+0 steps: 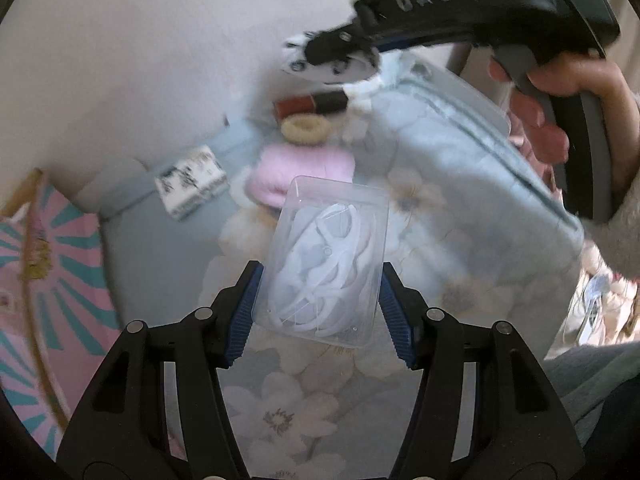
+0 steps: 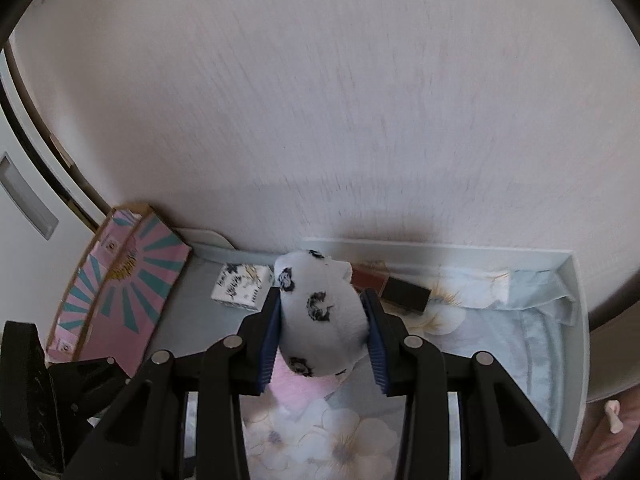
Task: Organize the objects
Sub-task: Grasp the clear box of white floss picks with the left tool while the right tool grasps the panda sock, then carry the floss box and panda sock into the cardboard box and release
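Observation:
My left gripper point(image 1: 320, 276) is shut on a clear plastic box of white floss picks point(image 1: 326, 260), held above the floral bedcover point(image 1: 460, 184). My right gripper point(image 2: 322, 312) is shut on a white fluffy item with black prints point(image 2: 320, 316), lifted off the cover. In the left wrist view the right gripper point(image 1: 324, 50) shows at the top with that white item point(image 1: 324, 68), held by a hand point(image 1: 560, 92). Below lie a pink fluffy item point(image 1: 300, 172), a beige hair tie point(image 1: 304, 130), a red-and-black tube point(image 1: 312, 104) and a small printed box point(image 1: 192, 186).
A pink and teal flat carton point(image 2: 124, 288) leans at the left by the wall point(image 2: 320, 100). The printed box point(image 2: 242, 286) and the red-and-black tube point(image 2: 392, 284) lie near the wall. A pale headboard edge point(image 2: 576, 320) bounds the bed on the right.

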A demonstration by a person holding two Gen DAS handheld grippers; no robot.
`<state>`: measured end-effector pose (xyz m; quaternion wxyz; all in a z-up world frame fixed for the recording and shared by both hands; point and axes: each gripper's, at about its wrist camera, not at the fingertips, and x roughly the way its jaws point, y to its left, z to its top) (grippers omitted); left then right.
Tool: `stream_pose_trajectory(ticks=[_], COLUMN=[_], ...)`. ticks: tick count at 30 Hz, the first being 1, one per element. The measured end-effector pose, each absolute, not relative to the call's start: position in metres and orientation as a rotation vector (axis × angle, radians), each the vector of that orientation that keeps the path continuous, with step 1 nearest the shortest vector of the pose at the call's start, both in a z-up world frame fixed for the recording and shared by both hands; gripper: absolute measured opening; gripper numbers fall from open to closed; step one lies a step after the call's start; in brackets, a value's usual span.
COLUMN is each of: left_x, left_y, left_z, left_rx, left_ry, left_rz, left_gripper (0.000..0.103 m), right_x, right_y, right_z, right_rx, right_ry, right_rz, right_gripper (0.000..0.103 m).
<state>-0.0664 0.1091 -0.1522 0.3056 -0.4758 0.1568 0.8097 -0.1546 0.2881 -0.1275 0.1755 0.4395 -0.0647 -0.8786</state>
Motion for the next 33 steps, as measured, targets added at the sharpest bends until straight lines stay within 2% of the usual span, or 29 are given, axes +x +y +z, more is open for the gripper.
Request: stream_pose_trajectory(ticks=[13, 20, 26, 33], left_x=[-0.055, -0.045, -0.025, -0.005], left_y=[0.09, 0.072, 0.058, 0.042], left_z=[-0.039, 0.017, 0.048, 0.057], left_rx=[-1.106, -1.039, -0.989, -0.956], left_ry=[0.243, 0.153, 0.145, 0.122], left_rz=[2.355, 2.513, 2.656, 2.724], left_gripper=[0.054, 0.054, 0.054, 0.054], right_x=[-0.097, -0.058, -0.028, -0.006], right_y=[0.272, 0.264, 0.256, 0.245], right_z=[-0.02, 0.032, 0.053, 0.046], right_rx=[1.155, 1.074, 1.021, 1.004], right_ry=[-0.057, -0.054, -0.039, -0.036], right_rz=[-2.638, -2.714, -2.767, -2.766], right_gripper=[0.036, 0.036, 0.036, 0.036])
